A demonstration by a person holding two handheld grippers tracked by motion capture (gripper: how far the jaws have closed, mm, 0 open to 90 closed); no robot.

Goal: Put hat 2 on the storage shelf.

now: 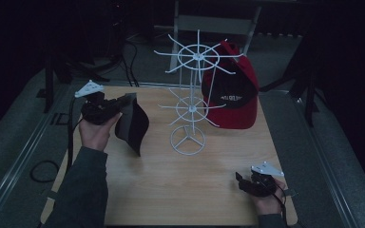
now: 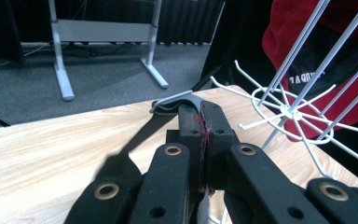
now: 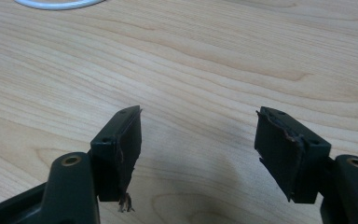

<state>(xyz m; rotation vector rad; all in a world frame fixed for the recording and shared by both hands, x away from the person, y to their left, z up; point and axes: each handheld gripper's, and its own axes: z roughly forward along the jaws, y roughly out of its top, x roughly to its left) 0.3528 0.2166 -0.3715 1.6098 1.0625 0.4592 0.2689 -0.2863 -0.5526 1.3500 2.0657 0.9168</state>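
Note:
A white wire display rack [image 1: 190, 110] stands on the wooden table [image 1: 171, 190], and a red cap [image 1: 233, 95] hangs on its far right side. At the left, my left gripper [image 1: 120, 108] is shut on the brim of a black cap [image 1: 134, 126], which hangs above the table beside the rack. In the left gripper view the jaws [image 2: 200, 119] press together on the cap's thin edge [image 2: 173, 99], with the rack [image 2: 289, 109] and red cap [image 2: 298, 28] to the right. My right gripper [image 1: 240, 180] rests open at the front right; nothing lies between its pads [image 3: 198, 144].
The rack's round base ring [image 1: 187, 140] sits mid-table; its rim [image 3: 56, 3] is at the top of the right gripper view. A grey metal stand [image 1: 214, 23] is behind the table. Cables [image 1: 43, 171] lie on the floor at the left.

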